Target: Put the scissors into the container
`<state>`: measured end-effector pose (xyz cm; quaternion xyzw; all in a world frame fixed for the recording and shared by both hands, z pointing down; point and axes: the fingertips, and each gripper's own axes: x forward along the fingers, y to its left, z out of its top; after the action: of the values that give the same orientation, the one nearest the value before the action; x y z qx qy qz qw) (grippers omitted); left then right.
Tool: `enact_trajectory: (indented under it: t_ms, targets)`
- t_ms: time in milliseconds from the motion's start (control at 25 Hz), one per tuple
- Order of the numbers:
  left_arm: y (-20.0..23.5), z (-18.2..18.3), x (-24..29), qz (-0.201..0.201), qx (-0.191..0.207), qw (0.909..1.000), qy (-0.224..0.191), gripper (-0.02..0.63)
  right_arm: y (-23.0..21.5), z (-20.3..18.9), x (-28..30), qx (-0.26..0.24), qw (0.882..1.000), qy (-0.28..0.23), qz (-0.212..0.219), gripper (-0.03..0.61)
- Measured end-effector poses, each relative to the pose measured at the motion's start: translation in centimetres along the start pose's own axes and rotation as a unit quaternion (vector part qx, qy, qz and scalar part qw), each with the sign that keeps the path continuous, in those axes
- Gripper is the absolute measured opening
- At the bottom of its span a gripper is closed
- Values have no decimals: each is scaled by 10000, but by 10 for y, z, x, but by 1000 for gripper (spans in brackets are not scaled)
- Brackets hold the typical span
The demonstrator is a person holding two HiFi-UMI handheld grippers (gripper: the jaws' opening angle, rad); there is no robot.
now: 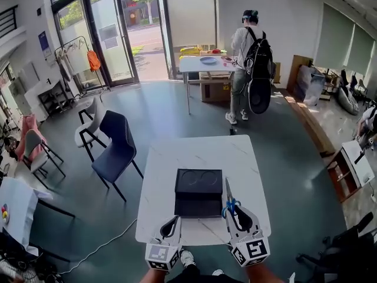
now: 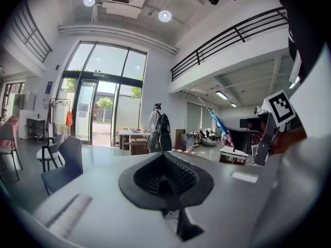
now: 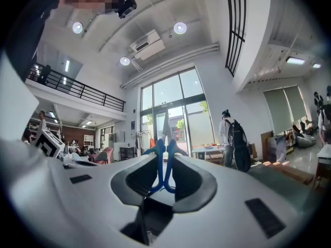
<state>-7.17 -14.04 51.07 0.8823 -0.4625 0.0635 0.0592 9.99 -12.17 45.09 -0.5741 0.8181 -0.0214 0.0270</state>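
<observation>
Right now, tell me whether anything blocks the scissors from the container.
Nothing visible does. The right gripper holds the scissors by their blue handles just off the container's near right corner, with only bare table between. The left gripper sits by the near left corner, out of the way.

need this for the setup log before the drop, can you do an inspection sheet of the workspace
surface: white table, bare apart from the container
job's things: black container near the table's front edge, two round recesses in its top; blue-handled scissors held just right of it, blades pointing away, not in it yet
clutter: nothing seen on the table
grippers: left gripper jaws together, empty; right gripper closed on the scissors' handles
cables: white cable on the floor, left of the table
surroundings: dark blue chair left of the table; person with a backpack at a far table; glass doors
</observation>
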Motion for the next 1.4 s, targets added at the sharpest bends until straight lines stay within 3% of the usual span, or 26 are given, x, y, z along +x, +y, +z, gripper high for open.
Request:
enact_trajectory:
  t_ms: [520, 880, 1400]
  targets:
    - [55, 2, 45, -530, 71, 9986, 3, 9, 9, -6, 60, -82, 9991, 24, -409, 92]
    - [68, 5, 62, -804, 6, 9968, -23, 9, -2, -18, 58, -125, 9959, 234, -862, 91]
    - [61, -14, 80, -589, -121, 9979, 241, 9, -23, -38, 66, -153, 9966, 598, -543, 91]
